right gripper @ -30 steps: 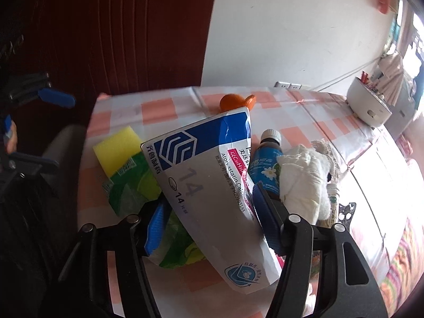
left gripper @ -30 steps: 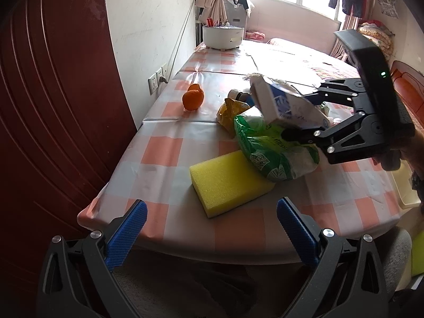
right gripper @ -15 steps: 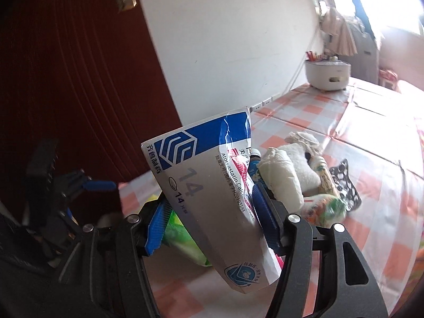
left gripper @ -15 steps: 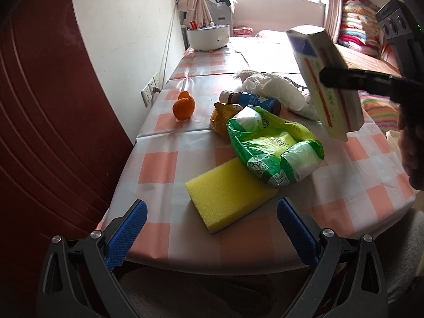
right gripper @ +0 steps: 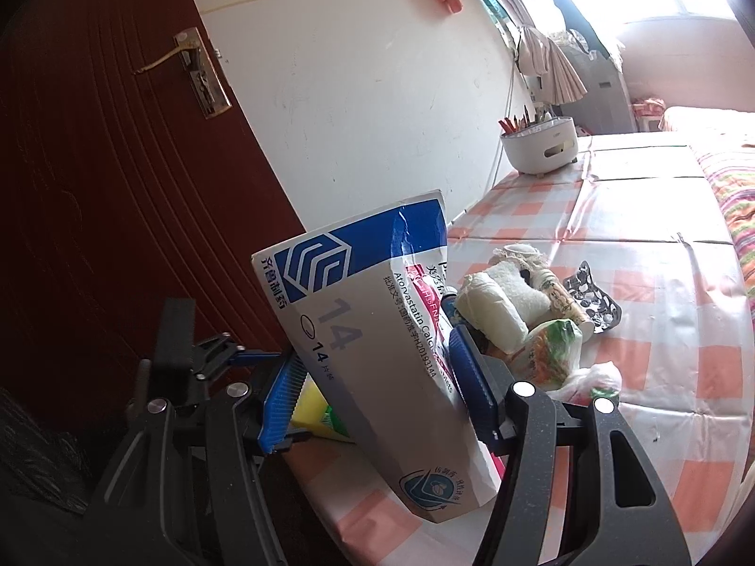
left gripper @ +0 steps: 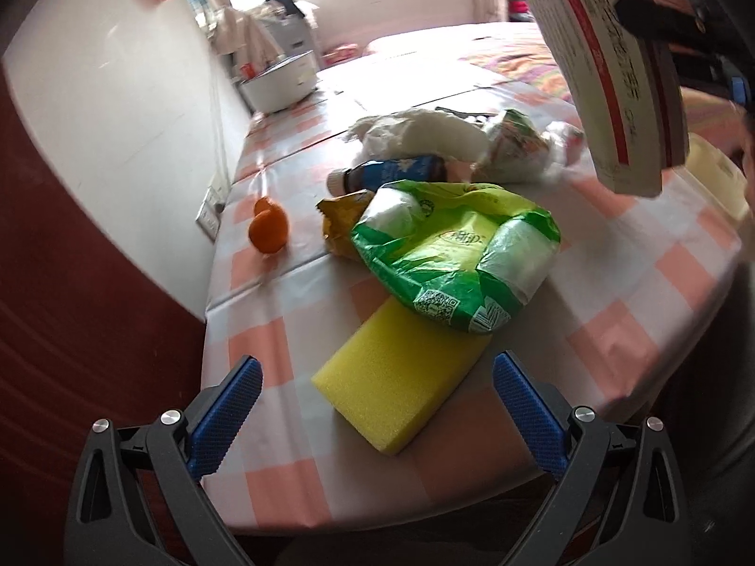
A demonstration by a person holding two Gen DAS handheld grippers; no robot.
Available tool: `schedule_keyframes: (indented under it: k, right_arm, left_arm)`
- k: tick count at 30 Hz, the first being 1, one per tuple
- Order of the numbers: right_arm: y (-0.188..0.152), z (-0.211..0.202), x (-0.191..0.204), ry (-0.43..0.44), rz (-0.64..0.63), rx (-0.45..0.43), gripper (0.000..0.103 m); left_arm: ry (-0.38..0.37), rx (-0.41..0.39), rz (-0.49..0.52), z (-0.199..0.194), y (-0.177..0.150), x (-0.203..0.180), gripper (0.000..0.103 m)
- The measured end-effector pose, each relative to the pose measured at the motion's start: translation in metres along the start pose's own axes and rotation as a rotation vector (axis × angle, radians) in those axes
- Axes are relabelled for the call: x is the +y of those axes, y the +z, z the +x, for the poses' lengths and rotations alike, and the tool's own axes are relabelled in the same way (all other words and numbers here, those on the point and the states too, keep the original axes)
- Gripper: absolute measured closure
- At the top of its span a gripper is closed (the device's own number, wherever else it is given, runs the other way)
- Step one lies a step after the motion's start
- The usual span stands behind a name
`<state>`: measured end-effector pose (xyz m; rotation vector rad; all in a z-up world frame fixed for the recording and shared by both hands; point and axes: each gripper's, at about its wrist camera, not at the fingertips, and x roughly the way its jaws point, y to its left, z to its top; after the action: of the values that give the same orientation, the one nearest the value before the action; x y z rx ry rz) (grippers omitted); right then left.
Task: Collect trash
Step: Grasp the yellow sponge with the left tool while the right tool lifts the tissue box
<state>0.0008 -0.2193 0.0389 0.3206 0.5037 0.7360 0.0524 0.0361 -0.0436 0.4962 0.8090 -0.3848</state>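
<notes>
Taking the sponge (left gripper: 401, 387) as the anchor, seen from the left wrist view: it sits on the table (left gripper: 660, 311) near the front edge. The plastic bag (left gripper: 462, 259) is right behind it, overlapping its far corner. Behind the bag lies a bottle (left gripper: 387, 174) on its side, with crumpled tissue (left gripper: 420, 134) further back. Left of the bag is a tangerine (left gripper: 268, 231), near the wall. The medicine box (left gripper: 608, 80) hangs above, off to the right.

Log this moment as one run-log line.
task: collect trash | right gripper: shut on medicine box, clear of table | left gripper: open, empty, above yellow sponge | green bag: on table
</notes>
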Motion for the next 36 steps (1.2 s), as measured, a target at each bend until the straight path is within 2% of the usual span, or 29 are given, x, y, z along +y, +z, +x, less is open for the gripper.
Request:
schedule_keyframes:
  k: [1, 3, 5, 7, 10, 12, 15, 16, 17, 18, 19, 23, 27, 33, 36]
  right_arm:
    - [0.000, -0.002, 0.001, 0.006, 0.003, -0.009, 0.044]
    - [-0.001, -0.006, 0.005, 0.025, 0.012, -0.022, 0.044]
    - [-0.002, -0.010, 0.011, 0.041, 0.011, -0.036, 0.044]
    - [-0.001, -0.008, 0.014, 0.055, 0.010, -0.043, 0.044]
    - [-0.002, -0.013, 0.021, 0.071, 0.014, -0.049, 0.044]
    - [-0.001, -0.016, 0.026, 0.072, 0.016, -0.053, 0.044]
    - [-0.003, -0.023, 0.030, 0.069, 0.019, -0.060, 0.043]
    - [-0.003, -0.025, 0.031, 0.065, 0.022, -0.065, 0.043]
    - [-0.003, -0.028, 0.032, 0.061, 0.024, -0.074, 0.043]
    - [-0.005, -0.032, 0.032, 0.054, 0.023, -0.082, 0.043]
    - [-0.005, -0.035, 0.033, 0.046, 0.022, -0.089, 0.043]
    - [-0.007, -0.045, 0.030, 0.027, 0.032, -0.111, 0.043]
    - [-0.011, -0.054, 0.028, 0.012, 0.027, -0.125, 0.043]
    - [-0.015, -0.072, 0.013, 0.010, 0.061, -0.165, 0.043]
    - [-0.016, -0.085, 0.004, -0.065, 0.050, -0.198, 0.043]
  left_arm:
    - [-0.045, 0.010, 0.028, 0.003, 0.001, 0.003, 0.008]
    - [-0.074, 0.023, 0.060, 0.006, 0.004, 0.007, 0.008]
    - [-0.161, 0.044, 0.139, 0.012, 0.006, 0.008, 0.008]
    - [-0.191, 0.078, 0.197, 0.021, 0.009, 0.009, 0.008]
    - [-0.279, 0.148, 0.272, 0.037, 0.014, 0.006, 0.008]
    - [-0.320, 0.178, 0.299, 0.046, 0.019, 0.003, 0.008]
    - [-0.341, 0.197, 0.301, 0.052, 0.023, 0.001, 0.008]
    - [-0.361, 0.202, 0.283, 0.054, 0.024, 0.000, 0.012]
    - [-0.385, 0.213, 0.268, 0.057, 0.023, 0.000, 0.029]
    - [-0.384, 0.226, 0.253, 0.058, 0.021, 0.001, 0.038]
    - [-0.373, 0.223, 0.246, 0.058, 0.019, 0.000, 0.043]
    - [-0.357, 0.217, 0.210, 0.051, 0.010, 0.004, 0.048]
    - [-0.342, 0.154, 0.152, 0.027, 0.008, 0.003, 0.049]
    - [-0.309, -0.016, 0.076, -0.028, 0.016, -0.006, 0.049]
    - [-0.301, -0.111, 0.038, -0.048, 0.029, -0.017, 0.049]
